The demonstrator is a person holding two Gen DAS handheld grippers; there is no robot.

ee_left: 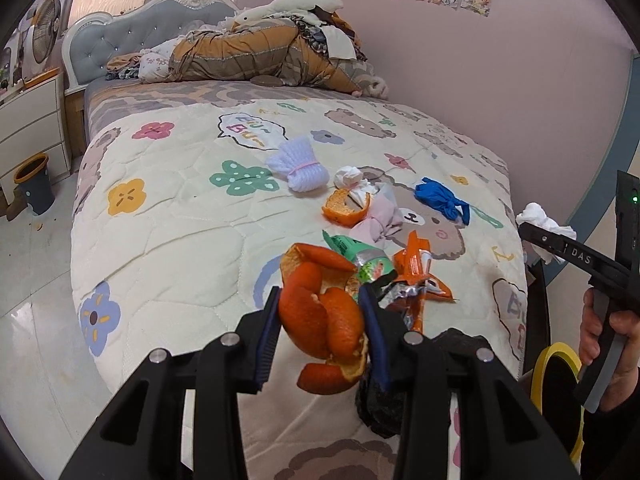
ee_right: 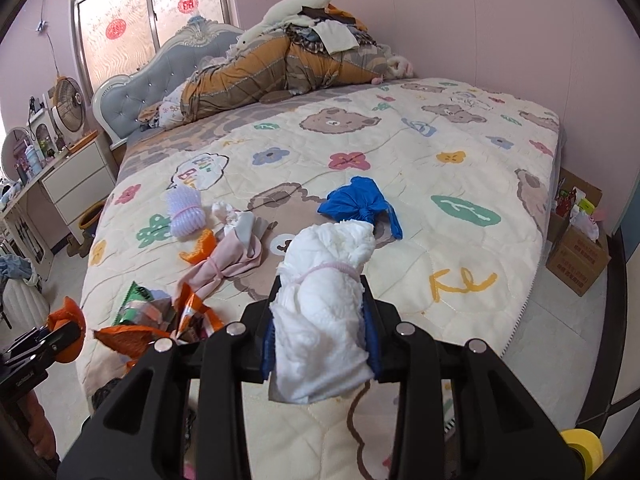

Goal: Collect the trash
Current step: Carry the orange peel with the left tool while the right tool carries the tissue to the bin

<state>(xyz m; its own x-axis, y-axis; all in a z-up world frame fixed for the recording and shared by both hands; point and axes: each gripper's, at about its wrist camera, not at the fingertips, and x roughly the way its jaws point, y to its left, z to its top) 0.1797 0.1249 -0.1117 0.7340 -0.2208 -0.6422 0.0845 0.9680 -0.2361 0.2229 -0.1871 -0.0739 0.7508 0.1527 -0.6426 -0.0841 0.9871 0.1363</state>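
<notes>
My left gripper (ee_left: pixel 320 300) is shut on a large orange peel (ee_left: pixel 324 320), held above the near end of the bed. My right gripper (ee_right: pixel 320 284) is shut on a white tied bundle (ee_right: pixel 324 304); it also shows at the right edge of the left wrist view (ee_left: pixel 544 224). On the quilt (ee_left: pixel 180 240) lie a second orange peel (ee_left: pixel 344 210), a green wrapper (ee_left: pixel 356 252), an orange wrapper (ee_left: pixel 420 276), a pink tied bundle (ee_left: pixel 380 224), a blue tied bundle (ee_left: pixel 440 200), a lilac tied bundle (ee_left: pixel 298 164) and a white crumpled tissue (ee_left: pixel 349 176).
Piled bedding (ee_left: pixel 260 52) lies by the headboard. A dark bin (ee_left: pixel 34 184) stands on the floor left of the bed by a white nightstand (ee_left: pixel 32 128). A cardboard box (ee_right: pixel 576 248) sits right of the bed. A black bag (ee_left: pixel 384 400) hangs at the bed's near edge.
</notes>
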